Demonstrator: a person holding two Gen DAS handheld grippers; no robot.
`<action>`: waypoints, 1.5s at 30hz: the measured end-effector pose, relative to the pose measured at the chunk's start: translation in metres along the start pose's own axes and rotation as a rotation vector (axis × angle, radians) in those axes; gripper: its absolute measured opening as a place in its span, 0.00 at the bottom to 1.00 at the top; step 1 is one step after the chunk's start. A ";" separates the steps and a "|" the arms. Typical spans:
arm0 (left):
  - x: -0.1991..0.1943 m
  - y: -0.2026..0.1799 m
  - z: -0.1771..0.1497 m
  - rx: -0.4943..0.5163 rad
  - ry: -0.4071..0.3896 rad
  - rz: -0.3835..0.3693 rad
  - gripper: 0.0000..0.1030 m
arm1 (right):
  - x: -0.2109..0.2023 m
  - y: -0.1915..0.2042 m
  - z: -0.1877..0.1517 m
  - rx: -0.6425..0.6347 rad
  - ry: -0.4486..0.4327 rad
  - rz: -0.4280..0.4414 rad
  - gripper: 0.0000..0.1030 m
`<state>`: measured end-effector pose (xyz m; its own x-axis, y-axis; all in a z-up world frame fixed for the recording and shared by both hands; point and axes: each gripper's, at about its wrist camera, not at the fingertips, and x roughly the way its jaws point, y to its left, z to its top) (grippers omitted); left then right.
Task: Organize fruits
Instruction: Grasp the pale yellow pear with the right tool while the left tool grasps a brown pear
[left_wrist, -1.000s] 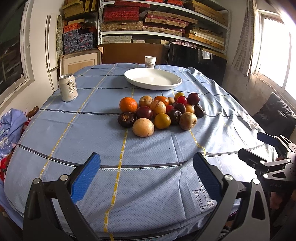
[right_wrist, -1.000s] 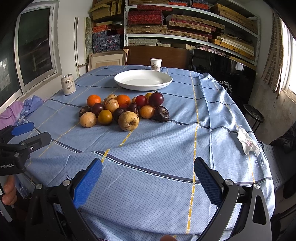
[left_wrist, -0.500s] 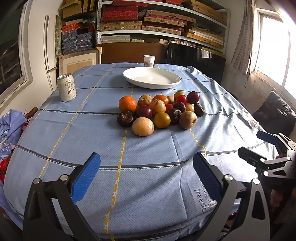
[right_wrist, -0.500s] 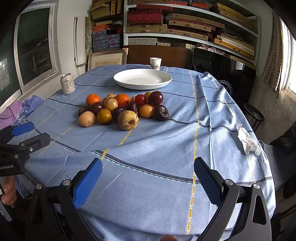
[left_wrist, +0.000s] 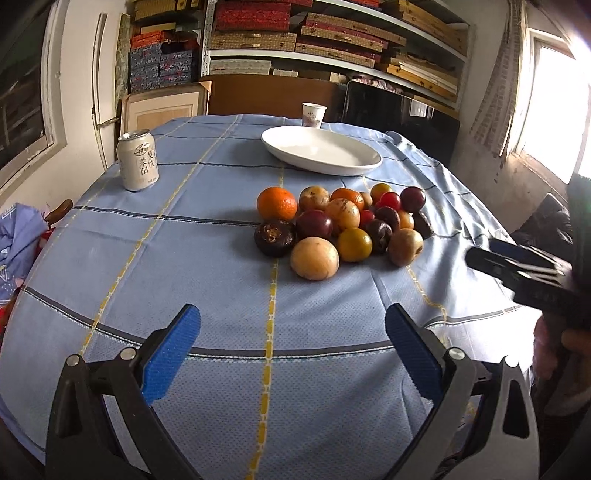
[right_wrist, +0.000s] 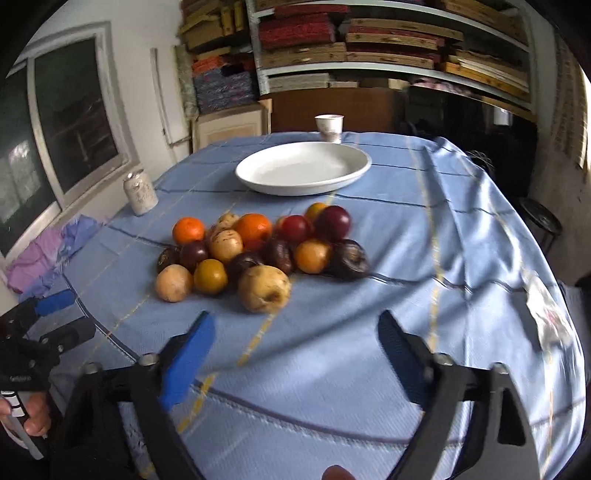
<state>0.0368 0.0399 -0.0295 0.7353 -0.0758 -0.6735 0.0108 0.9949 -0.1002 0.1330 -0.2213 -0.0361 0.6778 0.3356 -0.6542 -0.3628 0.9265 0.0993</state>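
A heap of fruit (left_wrist: 343, 225) (right_wrist: 258, 251) lies mid-table on the blue cloth: oranges, tan pears, dark plums, a mangosteen, small red and yellow ones. Behind it stands an empty white plate (left_wrist: 321, 149) (right_wrist: 303, 168). My left gripper (left_wrist: 291, 350) hovers open over bare cloth, short of the heap, nothing between its blue pads. My right gripper (right_wrist: 295, 354) is nearer the heap, just short of a tan pear (right_wrist: 264, 288); its jaws are closing with nothing between them. Each gripper shows at the edge of the other's view.
A white drink can (left_wrist: 137, 160) stands at the left of the table, a paper cup (left_wrist: 313, 114) behind the plate. A crumpled tissue (right_wrist: 546, 314) lies at the right. Clothes (right_wrist: 48, 254) hang off the left edge. Shelves fill the back wall.
Both grippers moved forward toward the fruit, the right one more, with motion blur. The right jaws have narrowed. No fruit has moved.
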 end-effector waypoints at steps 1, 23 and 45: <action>0.001 0.000 -0.001 0.005 -0.001 -0.002 0.95 | 0.005 0.004 0.003 -0.019 0.008 0.010 0.73; 0.021 0.008 0.011 0.046 0.012 0.013 0.95 | 0.072 0.011 0.020 -0.027 0.133 0.135 0.44; 0.119 -0.017 0.052 0.057 0.233 -0.040 0.49 | 0.040 -0.032 -0.021 0.148 0.047 0.271 0.45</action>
<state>0.1593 0.0175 -0.0700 0.5573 -0.1222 -0.8213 0.0802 0.9924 -0.0933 0.1584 -0.2410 -0.0816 0.5374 0.5689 -0.6225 -0.4267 0.8202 0.3811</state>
